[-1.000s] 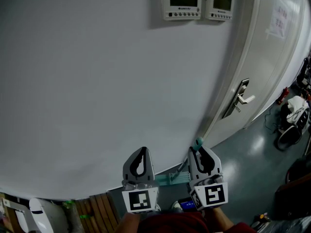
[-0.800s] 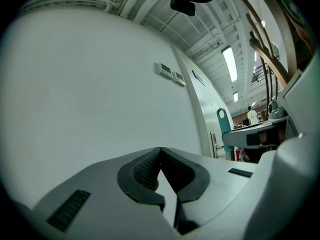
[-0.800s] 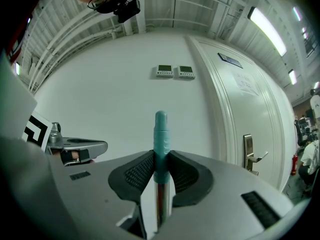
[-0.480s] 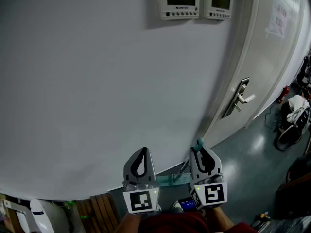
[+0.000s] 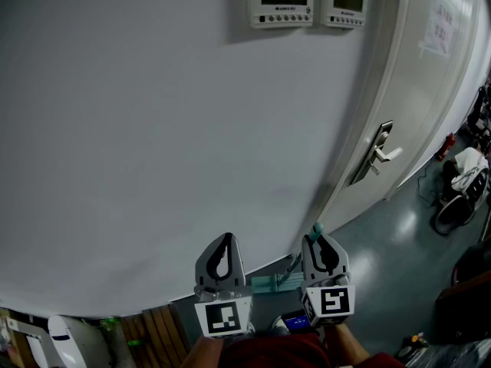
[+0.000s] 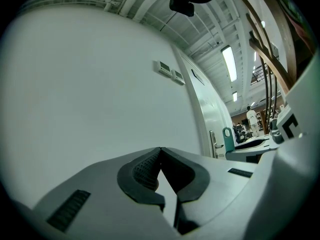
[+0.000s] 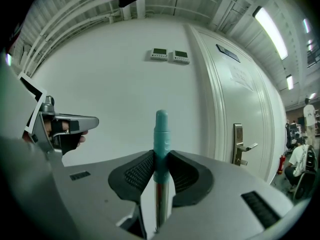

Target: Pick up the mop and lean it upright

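Wall (image 5: 153,129): plain white, fills most of the head view. White door (image 5: 418,83) to its right, closed. Grey-green glossy floor (image 5: 399,244) below the door.

Mop (image 7: 161,129): stands close to the wall, near the door frame's foot. Long axis near vertical. Teal grip end up, toward the head camera; thin metal shaft (image 5: 291,264) runs down and slightly left to a pale green flat piece (image 5: 270,283) at the wall's base, probably the mop head, mostly hidden by the grippers.

Right gripper (image 7: 161,156): jaws clamped on the mop's handle, a pad pressing on each side, right where teal grip meets bare metal. Handle runs straight along the jaw line, centred. Teal end pokes out past the jaw tips; metal shaft passes back between the jaws toward the camera. In the head view only the teal tip (image 5: 315,228) shows above this gripper (image 5: 317,238).

Left gripper (image 6: 160,150): jaws together, tips touching, nothing between them. Held just left of the right gripper, level with it, apart from the mop. From its own view the teal end, with a hang-hole, shows off to the right (image 6: 228,139).

Two control panels (image 5: 280,2) side by side, high on the wall. Metal lever handle (image 5: 381,156) on the door.
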`<state>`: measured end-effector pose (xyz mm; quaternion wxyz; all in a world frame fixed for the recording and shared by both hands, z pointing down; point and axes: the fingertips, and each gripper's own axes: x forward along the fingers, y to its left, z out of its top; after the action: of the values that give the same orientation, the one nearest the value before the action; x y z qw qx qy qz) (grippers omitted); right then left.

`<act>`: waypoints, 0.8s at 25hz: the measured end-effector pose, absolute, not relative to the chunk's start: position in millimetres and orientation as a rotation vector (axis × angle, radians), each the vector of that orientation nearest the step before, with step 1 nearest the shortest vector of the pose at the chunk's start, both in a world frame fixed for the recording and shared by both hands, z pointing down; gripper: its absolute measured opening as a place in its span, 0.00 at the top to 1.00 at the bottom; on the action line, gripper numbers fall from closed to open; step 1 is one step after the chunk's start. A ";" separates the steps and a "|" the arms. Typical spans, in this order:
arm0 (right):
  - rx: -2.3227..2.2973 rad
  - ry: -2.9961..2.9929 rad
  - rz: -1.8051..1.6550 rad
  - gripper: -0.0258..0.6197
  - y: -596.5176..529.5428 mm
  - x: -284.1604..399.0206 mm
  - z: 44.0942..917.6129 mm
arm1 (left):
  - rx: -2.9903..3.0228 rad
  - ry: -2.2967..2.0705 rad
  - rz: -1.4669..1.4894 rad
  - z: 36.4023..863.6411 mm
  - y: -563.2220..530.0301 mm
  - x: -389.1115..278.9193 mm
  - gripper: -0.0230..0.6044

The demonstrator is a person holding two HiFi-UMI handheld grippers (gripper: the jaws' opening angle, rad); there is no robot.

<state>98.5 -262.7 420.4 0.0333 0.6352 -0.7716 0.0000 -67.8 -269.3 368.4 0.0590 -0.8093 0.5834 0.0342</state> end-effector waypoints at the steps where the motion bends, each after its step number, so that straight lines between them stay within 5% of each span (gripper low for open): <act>1: 1.954 -2.363 0.006 0.80 -263.7 100.1 425.2 | -2.451 1.768 0.104 368.8 -269.7 -68.1 0.94; 20: 1.956 -2.181 0.211 0.80 -278.8 109.5 507.3 | -2.450 1.770 0.101 369.3 -266.9 -71.5 0.94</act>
<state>109.5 -278.8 507.3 0.1019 0.6624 -0.7387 0.0716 -71.5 -266.9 369.3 0.0587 -0.8088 0.5842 0.0333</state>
